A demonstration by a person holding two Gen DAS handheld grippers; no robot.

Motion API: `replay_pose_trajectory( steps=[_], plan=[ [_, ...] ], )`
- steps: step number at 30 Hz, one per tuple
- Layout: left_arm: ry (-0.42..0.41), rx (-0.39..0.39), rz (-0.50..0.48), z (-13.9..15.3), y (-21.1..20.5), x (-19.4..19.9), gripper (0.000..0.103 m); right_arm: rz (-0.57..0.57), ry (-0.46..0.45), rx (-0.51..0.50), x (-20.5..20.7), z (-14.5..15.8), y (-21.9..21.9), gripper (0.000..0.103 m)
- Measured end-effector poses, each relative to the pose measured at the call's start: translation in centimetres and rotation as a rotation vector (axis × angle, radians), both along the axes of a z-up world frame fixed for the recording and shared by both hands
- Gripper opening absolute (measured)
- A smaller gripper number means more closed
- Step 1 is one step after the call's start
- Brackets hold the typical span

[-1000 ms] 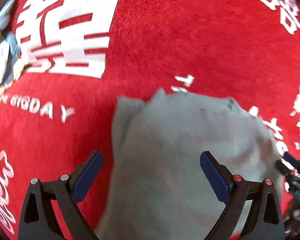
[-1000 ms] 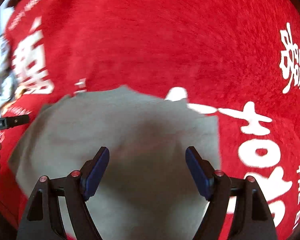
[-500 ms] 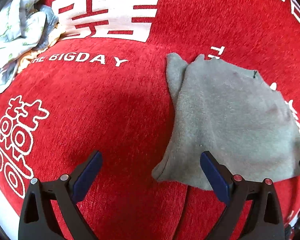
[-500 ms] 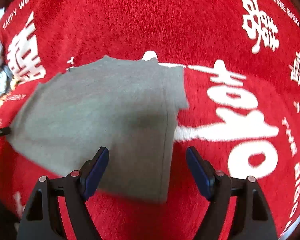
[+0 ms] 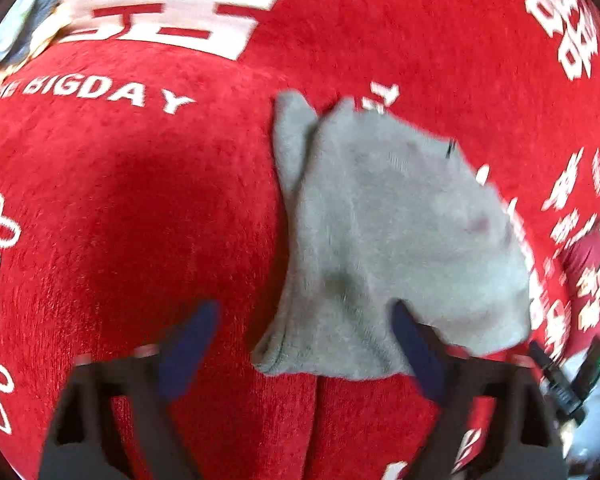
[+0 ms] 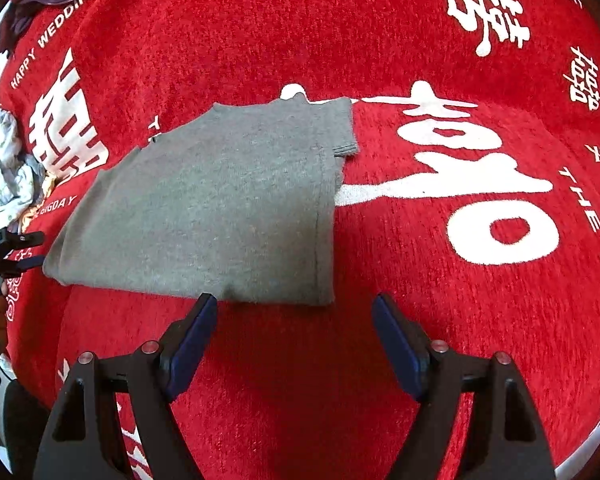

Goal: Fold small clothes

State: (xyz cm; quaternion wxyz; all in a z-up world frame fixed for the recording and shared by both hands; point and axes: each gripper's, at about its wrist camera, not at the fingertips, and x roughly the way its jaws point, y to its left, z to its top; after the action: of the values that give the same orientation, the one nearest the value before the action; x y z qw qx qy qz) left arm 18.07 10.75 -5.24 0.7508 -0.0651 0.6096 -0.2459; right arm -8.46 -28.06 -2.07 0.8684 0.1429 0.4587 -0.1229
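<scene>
Grey knit garment (image 6: 220,208) folded flat on plush red cloth (image 6: 380,340); left claw (image 5: 304,344) and right claw (image 6: 292,332) both released.

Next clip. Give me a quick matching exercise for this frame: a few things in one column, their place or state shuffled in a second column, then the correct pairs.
Column 1
1. grey garment
2. left gripper
3. right gripper
4. pile of light clothes

Column 2
A. heaped at the far left edge of the red cloth
B. jaws open, over bare red cloth just short of the garment's near edge
C. lying folded flat, held by neither gripper
D. jaws open, astride the garment's near corner

Pairs: 1-C, 2-D, 3-B, 4-A
</scene>
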Motion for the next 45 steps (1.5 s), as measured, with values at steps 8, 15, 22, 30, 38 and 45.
replay_pose_trajectory(
  steps=[8, 15, 22, 30, 38, 45],
  plan=[
    [-0.045, 0.12, -0.084, -0.4, -2.5, -1.7, 0.018, 0.014, -0.002, -0.029, 0.6, 0.4, 0.5, 0.082],
    [-0.035, 0.091, -0.067, -0.7, -1.2, -1.4, 0.014, 0.018, -0.025, 0.057, 0.3, 0.1, -1.0, 0.082],
    [-0.046, 0.101, -0.072, -0.8, -1.5, -1.7, 0.014, -0.044, -0.077, 0.229, -0.5, -1.3, -3.5, 0.074],
    [-0.076, 0.13, -0.066, -0.8, -1.9, -2.1, 0.019, 0.033, -0.1, 0.183, 0.5, -1.6, -2.5, 0.06],
    [-0.08, 0.142, -0.063, -1.0, -1.7, -2.3, 0.032, -0.021, -0.175, 0.245, 0.4, -1.5, -4.3, 0.06],
    [-0.105, 0.152, -0.059, -1.3, -2.2, -2.5, 0.019, 0.077, -0.135, 0.196, 1.5, -2.1, -2.4, 0.019]
  ],
)
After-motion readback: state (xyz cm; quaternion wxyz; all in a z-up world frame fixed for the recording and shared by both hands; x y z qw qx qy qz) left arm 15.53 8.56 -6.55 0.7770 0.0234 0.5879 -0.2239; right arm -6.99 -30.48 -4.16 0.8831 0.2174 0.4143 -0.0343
